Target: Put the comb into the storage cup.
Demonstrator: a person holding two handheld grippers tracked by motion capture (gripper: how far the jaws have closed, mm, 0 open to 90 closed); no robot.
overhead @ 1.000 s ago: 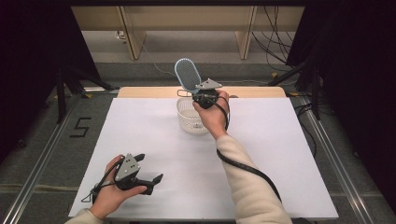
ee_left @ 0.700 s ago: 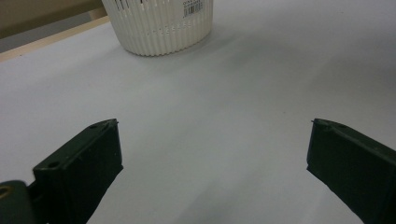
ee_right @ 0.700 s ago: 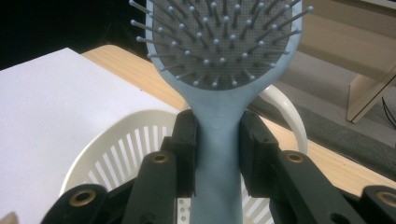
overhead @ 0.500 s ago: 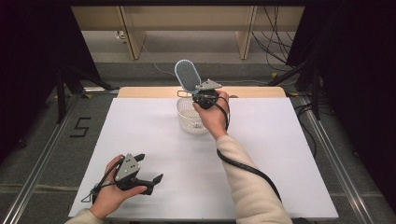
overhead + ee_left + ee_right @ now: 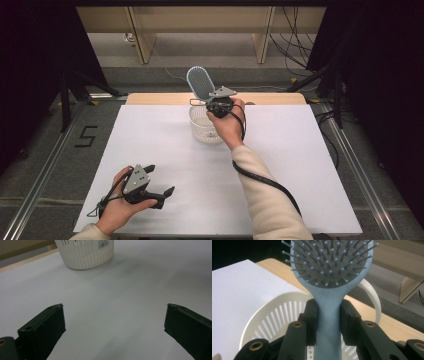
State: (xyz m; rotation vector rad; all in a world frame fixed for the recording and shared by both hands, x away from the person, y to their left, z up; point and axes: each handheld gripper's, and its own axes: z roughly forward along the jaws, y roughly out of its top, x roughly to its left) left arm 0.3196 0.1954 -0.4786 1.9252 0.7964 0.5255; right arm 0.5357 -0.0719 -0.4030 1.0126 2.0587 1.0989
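1. Blue hairbrush (image 5: 329, 277) is pinched at its handle by the right gripper (image 5: 328, 315), bristle head up.
2. It is held right above the white basket (image 5: 202, 127) at the far side of the table (image 5: 300, 165).
3. Left gripper (image 5: 112, 327) rests low near the table's front edge, jaws wide apart, holding nothing.

A white sheet (image 5: 300, 165) covers the table, leaving a strip of pale wood (image 5: 270, 98) bare along its far edge. The floor (image 5: 45, 150) around it is grey, with metal rails (image 5: 40, 185) running down both sides and a black "5" (image 5: 86, 136) marked at the left. Beyond stand light wooden furniture legs (image 5: 142, 37), black stand legs (image 5: 65, 95) and loose black cables (image 5: 295, 30). Both sides of the room are dark.
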